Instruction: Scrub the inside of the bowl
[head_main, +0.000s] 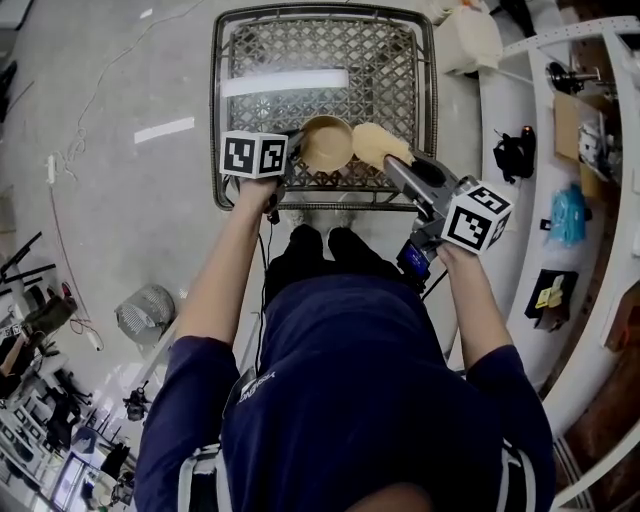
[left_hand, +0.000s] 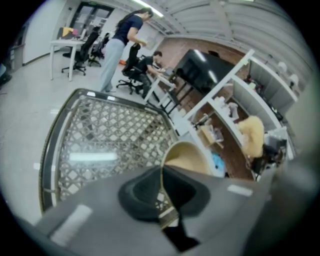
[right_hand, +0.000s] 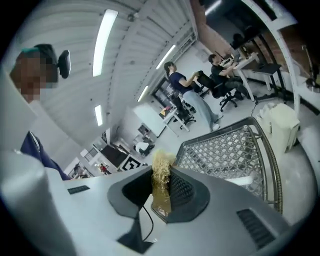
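Note:
A tan bowl (head_main: 327, 143) is held tilted above the wire mesh table (head_main: 300, 60). My left gripper (head_main: 292, 152) is shut on its rim from the left. In the left gripper view the bowl's thin wall (left_hand: 186, 156) runs down between the jaws of the left gripper (left_hand: 163, 192). My right gripper (head_main: 402, 166) is shut on a yellow fibrous scrubber (head_main: 379, 143), which is beside the bowl's right edge. In the right gripper view the scrubber's fibres (right_hand: 161, 172) stick up from the closed jaws of the right gripper (right_hand: 161, 192). I cannot tell whether the scrubber touches the bowl.
The mesh table has a dark metal frame (head_main: 214, 110). A white container (head_main: 470, 38) stands past its right corner. White shelving (head_main: 590, 210) with small items runs down the right side. A wire waste basket (head_main: 146, 312) stands on the floor at left. People (left_hand: 122, 40) work at desks far off.

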